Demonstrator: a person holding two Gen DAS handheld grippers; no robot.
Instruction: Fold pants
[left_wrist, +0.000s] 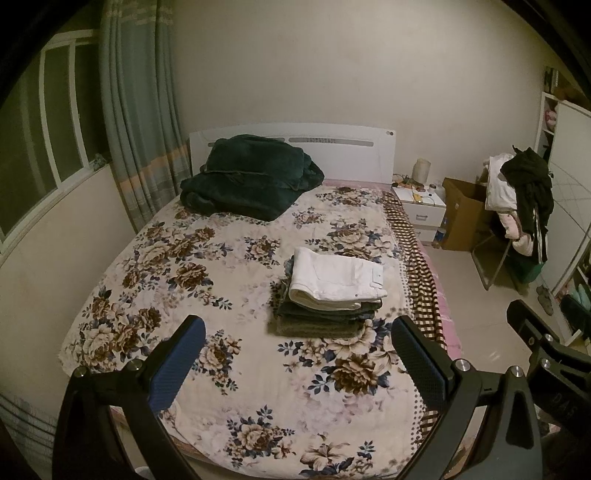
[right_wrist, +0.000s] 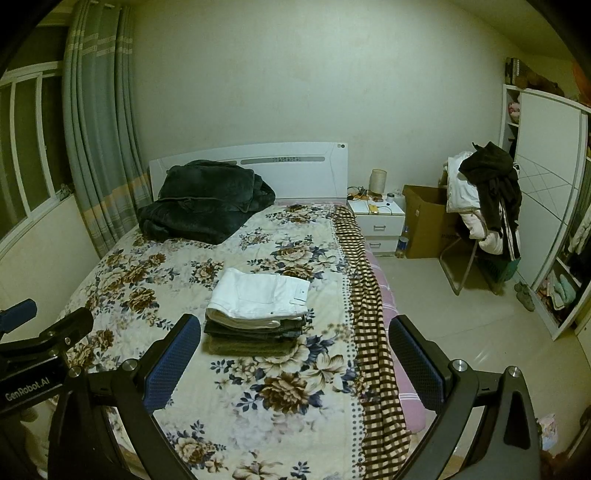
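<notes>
Apparently near the end, or between garments. White pants (left_wrist: 334, 282) folded into a neat rectangle, lying on top of a stack of darker folded garments (left_wrist: 325, 315) on the bed (left_wrist: 155, 280), toward its right side, near the checked blanket edge (left_wrist: 417, 258). Same stack seen from the right wrist view, squared up, top piece flat, no leg trailing loose. Left hand-held gripper (left_wrist: 297, 363) spread wide, nothing between its pads, held above the floral cover short of the stack and apart from it. Right hand-held gripper (right_wrist: 295, 363) likewise spread wide and empty, over the right edge of the bed, also clear of the stack.

Judged from this: folding of the white pair done, and placing on the pile done too. No unfolded pants visible on the bed itself. Dark green blanket (left_wrist: 251, 177) bundled by the headboard (left_wrist: 351, 147), not part of the job as far as can be told. Heap of clothes on a chair (left_wrist: 517, 199) at the far right beside a cardboard box (left_wrist: 461, 214); whether any pants wait there cannot be told. Left to do, if anything: fetch another pair, or simply finish.
</notes>
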